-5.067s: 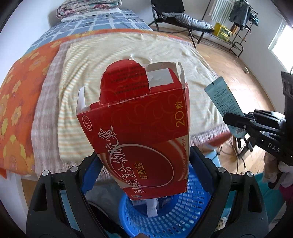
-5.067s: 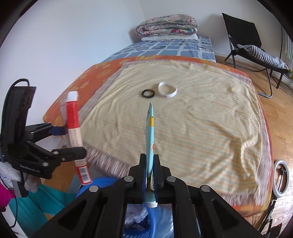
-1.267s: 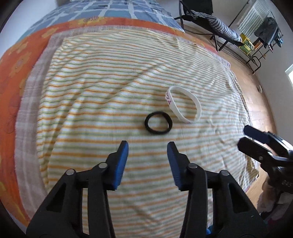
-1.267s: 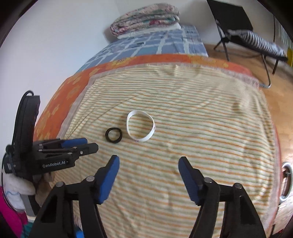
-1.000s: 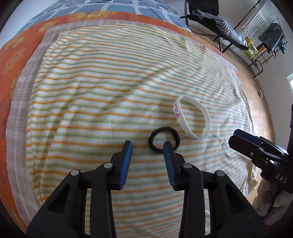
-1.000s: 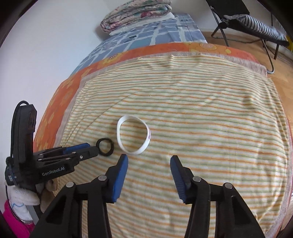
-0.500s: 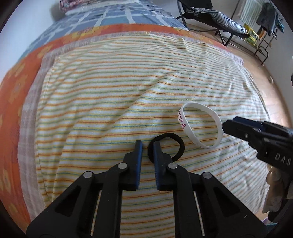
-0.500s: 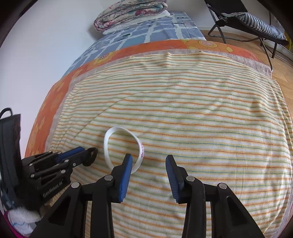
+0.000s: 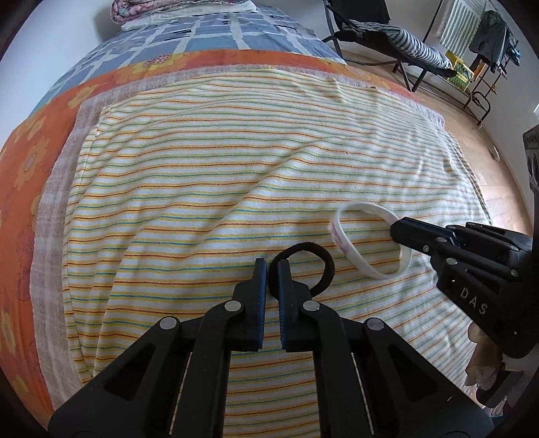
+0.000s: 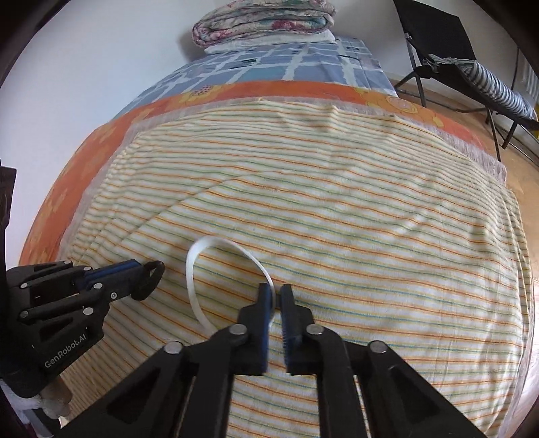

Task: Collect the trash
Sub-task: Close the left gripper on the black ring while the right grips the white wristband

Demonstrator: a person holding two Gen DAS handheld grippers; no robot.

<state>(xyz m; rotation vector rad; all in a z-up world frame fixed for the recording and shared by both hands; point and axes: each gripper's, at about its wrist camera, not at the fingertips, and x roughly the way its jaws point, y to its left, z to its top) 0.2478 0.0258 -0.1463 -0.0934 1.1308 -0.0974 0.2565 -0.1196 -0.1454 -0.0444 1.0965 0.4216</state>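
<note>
A black hair tie (image 9: 323, 261) lies on the striped towel (image 9: 202, 175) spread over the bed. My left gripper (image 9: 272, 266) is shut on its near left edge; the right wrist view shows the tie (image 10: 150, 274) at the tips of that gripper (image 10: 141, 269). A white wristband (image 9: 363, 262) with pink lettering sits just right of the tie. My right gripper (image 10: 275, 291) is shut on the band's rim (image 10: 202, 249), and the band stands tilted up off the towel. The left wrist view shows the right gripper (image 9: 397, 229) gripping it.
The towel covers an orange flowered sheet (image 9: 20, 168) and a blue checked sheet (image 9: 209, 37). Folded quilts (image 10: 262, 20) lie at the bed's far end. A black folding chair (image 10: 448, 50) and a wooden floor (image 9: 505, 188) are to the right.
Both grippers have closed: the left on the black hair tie, the right on the white wristband, which has tipped up. Earlier they held a red box and a tube over a blue basket.
</note>
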